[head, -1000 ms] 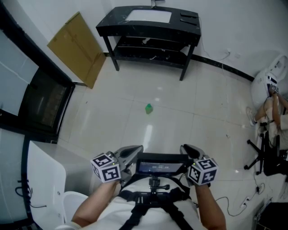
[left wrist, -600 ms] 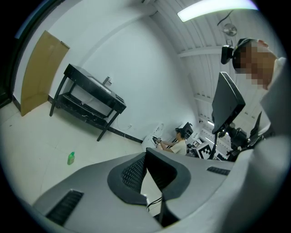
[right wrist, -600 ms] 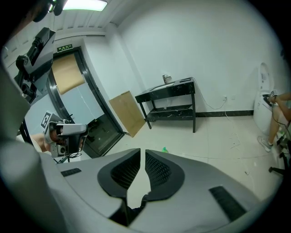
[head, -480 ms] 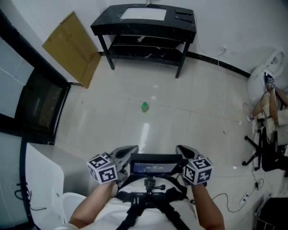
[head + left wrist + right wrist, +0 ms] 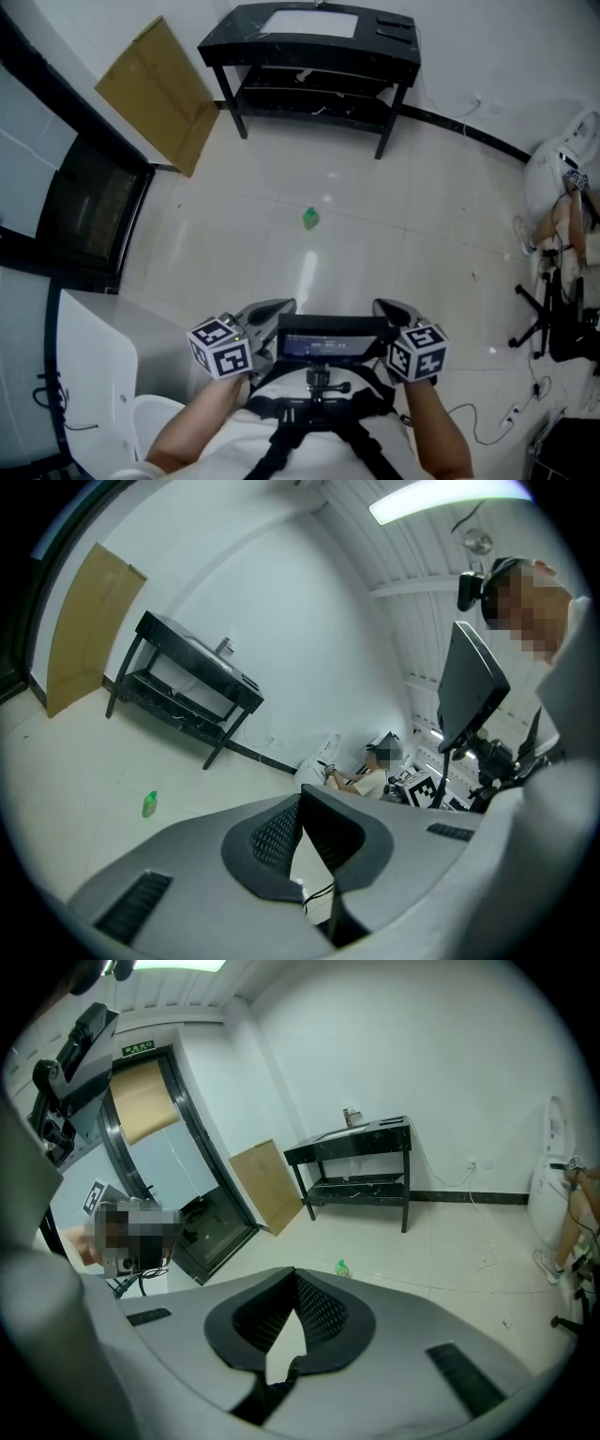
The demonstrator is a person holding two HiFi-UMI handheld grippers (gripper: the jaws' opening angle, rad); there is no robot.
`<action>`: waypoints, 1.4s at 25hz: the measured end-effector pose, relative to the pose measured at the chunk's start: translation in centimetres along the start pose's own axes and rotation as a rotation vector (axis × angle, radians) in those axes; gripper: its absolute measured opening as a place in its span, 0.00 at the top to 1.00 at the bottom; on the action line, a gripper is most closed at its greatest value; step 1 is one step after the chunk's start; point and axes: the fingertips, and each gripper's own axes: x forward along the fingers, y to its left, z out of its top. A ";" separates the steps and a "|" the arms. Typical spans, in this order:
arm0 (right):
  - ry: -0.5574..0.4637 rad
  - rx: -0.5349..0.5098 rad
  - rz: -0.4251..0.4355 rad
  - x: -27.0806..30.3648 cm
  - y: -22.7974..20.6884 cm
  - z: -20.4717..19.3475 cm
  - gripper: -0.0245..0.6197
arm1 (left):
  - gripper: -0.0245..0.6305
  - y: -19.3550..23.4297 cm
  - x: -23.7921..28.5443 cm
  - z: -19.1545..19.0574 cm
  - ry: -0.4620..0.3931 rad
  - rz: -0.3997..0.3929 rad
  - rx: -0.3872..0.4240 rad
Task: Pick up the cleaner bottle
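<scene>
The cleaner bottle (image 5: pixel 310 219) is a small green bottle standing alone on the pale tiled floor, well ahead of me. It also shows in the left gripper view as the bottle (image 5: pixel 149 804) at lower left, and in the right gripper view as the bottle (image 5: pixel 342 1267) just above the jaws. My left gripper (image 5: pixel 274 311) and right gripper (image 5: pixel 388 311) are held close to my chest, either side of a small screen, far from the bottle. The left gripper (image 5: pixel 302 803) and the right gripper (image 5: pixel 294 1279) each have their tips together, shut, with nothing held.
A black two-shelf table (image 5: pixel 309 37) stands against the far wall. A cardboard sheet (image 5: pixel 155 94) leans at the left beside a dark glass door (image 5: pixel 84 216). A white seat (image 5: pixel 94 375) is at lower left. A seated person (image 5: pixel 572 225), an office chair (image 5: pixel 553 328) and floor cables are at right.
The head view has shifted slightly. Both grippers stay near my chest and the bottle has not moved.
</scene>
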 end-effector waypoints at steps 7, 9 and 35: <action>-0.031 0.050 0.020 0.4 0.7 0.9 0.95 | 0.98 0.3 -0.4 0.2 0.000 -0.007 -0.012; -0.021 0.052 0.008 0.5 0.5 0.7 0.95 | 0.98 0.4 -0.5 0.2 0.003 -0.006 -0.014; 0.046 0.041 -0.066 2.5 1.9 -1.6 0.95 | 0.98 2.7 -1.7 0.0 0.069 -0.052 -0.029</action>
